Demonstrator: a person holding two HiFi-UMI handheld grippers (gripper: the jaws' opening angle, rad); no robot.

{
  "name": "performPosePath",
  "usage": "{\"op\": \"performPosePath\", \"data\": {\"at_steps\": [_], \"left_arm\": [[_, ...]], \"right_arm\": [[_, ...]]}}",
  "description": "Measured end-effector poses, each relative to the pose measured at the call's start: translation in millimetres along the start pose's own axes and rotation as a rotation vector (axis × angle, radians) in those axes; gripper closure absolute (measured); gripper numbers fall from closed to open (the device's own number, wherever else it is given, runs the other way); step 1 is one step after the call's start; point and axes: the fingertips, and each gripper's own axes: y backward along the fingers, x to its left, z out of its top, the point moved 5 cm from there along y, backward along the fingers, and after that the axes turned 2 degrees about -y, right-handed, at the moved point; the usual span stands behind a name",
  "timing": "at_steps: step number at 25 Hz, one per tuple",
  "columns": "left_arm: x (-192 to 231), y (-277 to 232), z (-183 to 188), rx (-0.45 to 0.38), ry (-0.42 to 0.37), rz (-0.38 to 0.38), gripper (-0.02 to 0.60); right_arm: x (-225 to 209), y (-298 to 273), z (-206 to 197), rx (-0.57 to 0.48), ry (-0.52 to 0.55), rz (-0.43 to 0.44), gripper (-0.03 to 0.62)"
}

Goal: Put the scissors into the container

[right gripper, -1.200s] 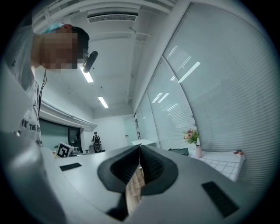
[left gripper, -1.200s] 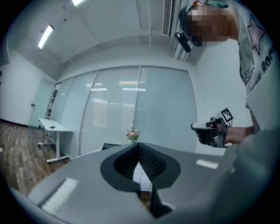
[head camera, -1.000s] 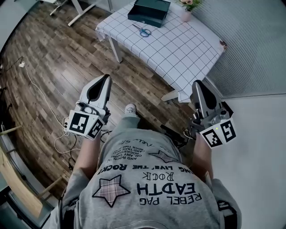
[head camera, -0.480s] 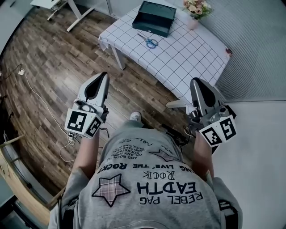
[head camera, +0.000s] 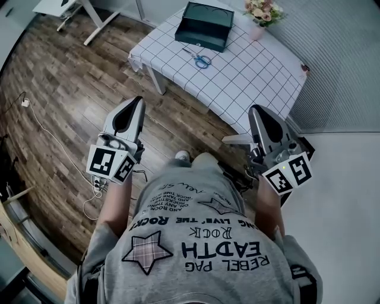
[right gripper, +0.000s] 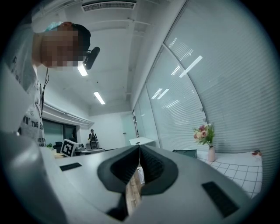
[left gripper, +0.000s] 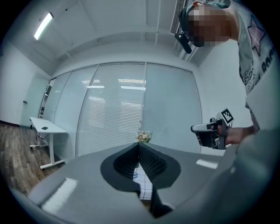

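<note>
Well ahead of both claws, on the checked table (head camera: pixel 255 77), scissors (head camera: pixel 200 59) just beside the open container (head camera: pixel 208 25), outside it; left gripper (head camera: pixel 138 102) and right gripper (head camera: pixel 255 111) pressed together, empty; apparently the approach step, calling next for closing in and spreading one claw over the scissors.

1. I see a white tablecloth (head camera: pixel 255 71) with a dark grid at the far side
2. The container (head camera: pixel 205 27) on it is dark green, the scissors (head camera: pixel 202 60) have blue handles
3. The floor (head camera: pixel 65 95) is brown wood plank
4. The flowers (head camera: pixel 260 10) far right are pink and white
</note>
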Motion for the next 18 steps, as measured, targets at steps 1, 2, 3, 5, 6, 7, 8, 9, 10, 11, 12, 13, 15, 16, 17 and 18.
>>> {"op": "performPosePath", "data": {"at_steps": [1, 2, 3, 5, 6, 7, 8, 9, 10, 11, 12, 13, 15, 16, 17, 18], "left_arm": [[1.6, -2.1, 0.2, 0.002, 0.002, -0.002, 0.572], [2.6, -3.8, 0.1, 0.003, 0.003, -0.004, 0.572], [3.3, -5.0, -0.4, 0.005, 0.005, -0.006, 0.572], [5.0, -7.1, -3.0, 0.010, 0.010, -0.007, 0.572], [6.2, -8.4, -4.7, 0.013, 0.013, -0.006, 0.572], [7.3, -9.9, -6.5, 0.017, 0.017, -0.005, 0.572], [8.4, -11.3, -8.2, 0.021, 0.021, -0.003, 0.572], [9.5, -12.5, -9.7, 0.025, 0.023, 0.000, 0.572], [10.9, -13.6, -11.0, 0.029, 0.025, 0.003, 0.572], [12.9, -15.0, -12.1, 0.032, 0.026, 0.008, 0.572], [15.4, -16.7, -13.0, 0.034, 0.028, 0.014, 0.572], [18.4, -18.8, -13.8, 0.034, 0.031, 0.022, 0.572], [25.3, -24.9, -14.4, 0.032, 0.035, 0.037, 0.572], [29.0, -29.2, -14.1, 0.033, 0.035, 0.042, 0.572], [32.5, -34.1, -13.5, 0.034, 0.033, 0.047, 0.572], [35.7, -39.4, -12.6, 0.036, 0.031, 0.052, 0.572]], "right_arm": [[-1.2, -1.3, -1.0, 0.006, -0.004, -0.004, 0.579], [-2.6, -2.0, -1.8, 0.009, -0.009, -0.009, 0.579], [-4.2, -2.6, -2.4, 0.010, -0.014, -0.014, 0.579], [-7.6, -4.9, -3.3, 0.010, -0.022, -0.020, 0.579], [-9.3, -7.0, -3.6, 0.010, -0.025, -0.020, 0.579], [-11.0, -9.7, -4.1, 0.012, -0.027, -0.018, 0.579], [-12.6, -12.7, -4.8, 0.014, -0.029, -0.015, 0.579], [-14.4, -16.1, -5.6, 0.018, -0.031, -0.011, 0.579], [-16.3, -19.8, -6.4, 0.020, -0.035, -0.007, 0.579], [-18.6, -24.1, -7.2, 0.022, -0.039, -0.001, 0.579], [-21.1, -28.9, -7.7, 0.024, -0.042, 0.005, 0.579], [-23.8, -34.3, -8.0, 0.027, -0.043, 0.014, 0.579], [-29.6, -47.0, -7.3, 0.032, -0.038, 0.032, 0.579], [-33.4, -54.1, -6.4, 0.033, -0.035, 0.041, 0.579], [-38.1, -61.4, -5.3, 0.033, -0.034, 0.049, 0.579], [-43.4, -68.6, -4.4, 0.033, -0.037, 0.056, 0.579]]}}
